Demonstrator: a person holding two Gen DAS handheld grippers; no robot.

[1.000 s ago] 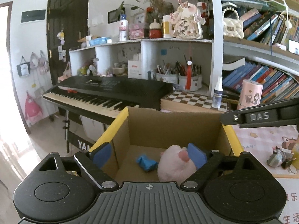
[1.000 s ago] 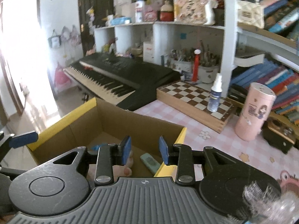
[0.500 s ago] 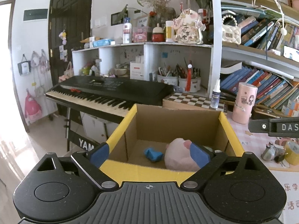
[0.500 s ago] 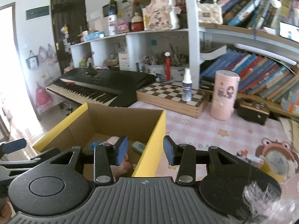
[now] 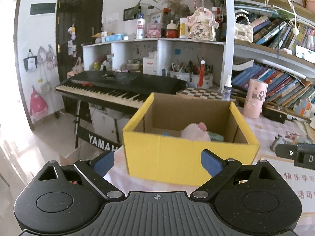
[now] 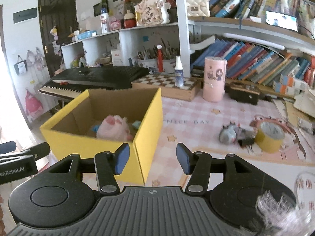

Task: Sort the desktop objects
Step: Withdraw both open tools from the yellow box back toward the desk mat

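An open-topped yellow cardboard box (image 6: 102,137) stands on the pink checked mat covering the table (image 6: 196,122), and everything here is placed from that box. Inside it lies a pink plush pig (image 6: 116,127), with a small blue item (image 6: 95,127) and a pale green item (image 6: 136,123) beside the pig on the box floor. The left claw (image 5: 157,162) hangs in front of the box's near wall with its blue pads spread wide and nothing between them. The right claw (image 6: 153,158) sits at the box's near right corner; its jaws are opening and hold nothing, the corner edge showing behind the gap. To the right of the box, well apart from it, a small grey toy figure (image 6: 229,134) lies on the mat just beside a roll of yellow tape (image 6: 269,136). Behind the box stand a wooden chessboard case (image 6: 167,84), a white spray bottle (image 6: 178,71) on it, and a tall pink cylinder (image 6: 214,78).
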